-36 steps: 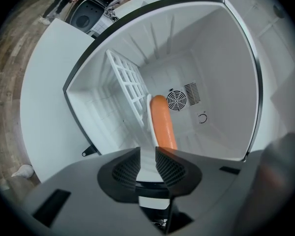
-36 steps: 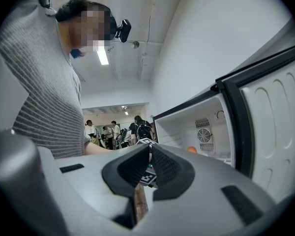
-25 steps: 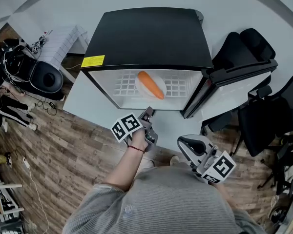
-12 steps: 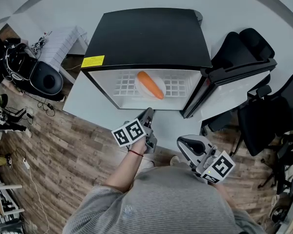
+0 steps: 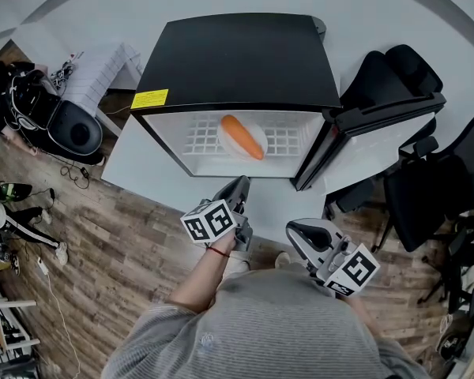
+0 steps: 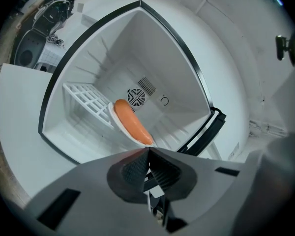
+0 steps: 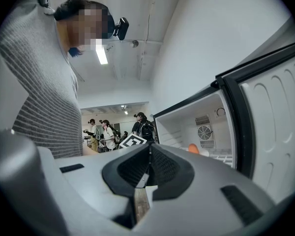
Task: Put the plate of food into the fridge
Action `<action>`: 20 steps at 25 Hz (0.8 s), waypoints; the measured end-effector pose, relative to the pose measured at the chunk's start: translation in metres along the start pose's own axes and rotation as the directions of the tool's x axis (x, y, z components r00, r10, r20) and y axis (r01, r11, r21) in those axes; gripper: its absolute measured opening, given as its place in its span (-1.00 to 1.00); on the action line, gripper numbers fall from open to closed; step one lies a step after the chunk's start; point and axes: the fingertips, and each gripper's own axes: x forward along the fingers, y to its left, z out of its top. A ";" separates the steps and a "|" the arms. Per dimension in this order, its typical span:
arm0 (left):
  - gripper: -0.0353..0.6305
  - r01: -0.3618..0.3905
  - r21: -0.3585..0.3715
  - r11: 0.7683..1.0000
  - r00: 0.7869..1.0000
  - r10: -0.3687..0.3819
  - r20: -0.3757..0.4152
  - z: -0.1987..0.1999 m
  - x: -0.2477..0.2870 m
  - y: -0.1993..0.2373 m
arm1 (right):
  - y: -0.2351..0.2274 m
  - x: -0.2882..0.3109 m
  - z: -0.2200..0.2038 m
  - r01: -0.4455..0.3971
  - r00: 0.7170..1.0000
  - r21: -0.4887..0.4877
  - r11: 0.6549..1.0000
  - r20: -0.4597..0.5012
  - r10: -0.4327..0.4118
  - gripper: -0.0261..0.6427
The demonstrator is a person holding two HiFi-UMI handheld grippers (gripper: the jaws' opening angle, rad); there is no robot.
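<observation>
Inside the open fridge point(image 5: 237, 61), on the white wire shelf point(image 5: 199, 137), the plate point(image 6: 111, 117) sits with a long orange piece of food point(image 5: 245, 136) lying across it; the left gripper point(image 5: 238, 186) hangs just outside the opening, jaws pressed together on nothing; the right gripper point(image 5: 297, 232), low near the door point(image 5: 379, 129), is likewise closed and empty.
</observation>
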 end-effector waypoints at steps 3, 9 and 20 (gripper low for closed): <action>-0.86 0.013 0.056 0.998 1.000 -0.013 0.003 -0.001 -0.004 -0.005 | 0.000 -0.001 -0.003 0.003 1.000 0.002 1.000 -0.007 -0.003 -0.88; -0.86 0.028 0.146 0.989 1.000 -0.028 -0.002 -0.005 -0.009 -0.014 | 0.002 -0.001 -0.009 0.003 1.000 0.007 1.000 -0.019 -0.003 -0.88; -0.86 0.103 0.279 0.955 0.995 -0.103 -0.013 -0.013 -0.026 -0.042 | 0.006 0.002 -0.022 -0.008 0.999 0.018 1.000 -0.042 0.009 -0.88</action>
